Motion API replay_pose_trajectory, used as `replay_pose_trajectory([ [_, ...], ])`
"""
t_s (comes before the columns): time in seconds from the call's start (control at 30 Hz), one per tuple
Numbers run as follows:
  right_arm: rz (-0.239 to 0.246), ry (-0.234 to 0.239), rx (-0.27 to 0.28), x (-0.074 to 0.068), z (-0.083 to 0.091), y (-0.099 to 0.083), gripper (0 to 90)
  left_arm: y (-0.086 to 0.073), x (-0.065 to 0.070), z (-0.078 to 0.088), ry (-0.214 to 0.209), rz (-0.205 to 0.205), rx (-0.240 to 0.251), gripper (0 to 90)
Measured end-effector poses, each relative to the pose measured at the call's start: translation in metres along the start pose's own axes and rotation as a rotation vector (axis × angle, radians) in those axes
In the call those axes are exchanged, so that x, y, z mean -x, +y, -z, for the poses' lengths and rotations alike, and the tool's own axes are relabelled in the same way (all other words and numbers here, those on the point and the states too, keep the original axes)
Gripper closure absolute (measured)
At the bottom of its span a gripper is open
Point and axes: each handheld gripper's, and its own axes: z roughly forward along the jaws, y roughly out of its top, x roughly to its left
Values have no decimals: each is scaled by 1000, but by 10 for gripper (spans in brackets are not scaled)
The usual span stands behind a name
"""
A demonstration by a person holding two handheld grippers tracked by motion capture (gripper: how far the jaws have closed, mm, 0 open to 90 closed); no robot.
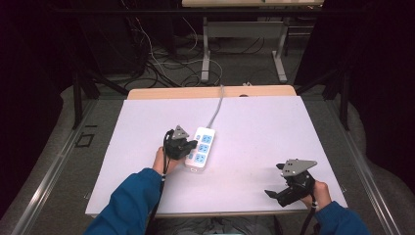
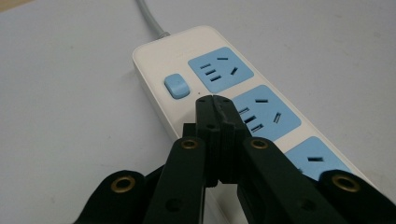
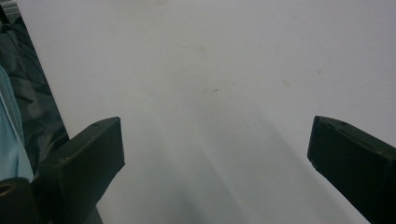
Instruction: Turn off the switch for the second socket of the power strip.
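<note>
A white power strip [image 1: 200, 147] with three blue socket panels lies near the middle of the white table top, its grey cable [image 1: 216, 107] running off toward the far edge. My left gripper [image 1: 192, 145] is at the strip's left side, shut with nothing between its jaws. In the left gripper view the closed tips [image 2: 213, 100] hover over the strip [image 2: 159, 70], just right of its blue switch [image 2: 176, 86] and beside the middle socket panel [image 2: 261, 112]. My right gripper [image 1: 275, 194] rests near the table's front right edge, open over bare table [image 3: 215, 93].
The white table top [image 1: 147, 127] sits on a wooden board whose far edge [image 1: 171, 93] shows. Beyond it stand a second table's metal legs [image 1: 205, 49] and tangled cables on the floor [image 1: 156, 68]. A blue sleeve [image 1: 132, 200] comes in at the bottom left.
</note>
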Motion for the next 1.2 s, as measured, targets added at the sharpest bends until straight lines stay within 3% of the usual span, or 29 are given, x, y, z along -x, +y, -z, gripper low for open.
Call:
replay_pose_trajectory([
  [0.63,3,4,-2,0,0,0,32,0,1,-1,4,-7,10,900],
  [0.87,1,5,-2,0,0,0,32,2,2,-1,22,-38,4,900],
  [1.2,2,7,-2,0,0,0,32,2,3,1,38,-24,25,900],
])
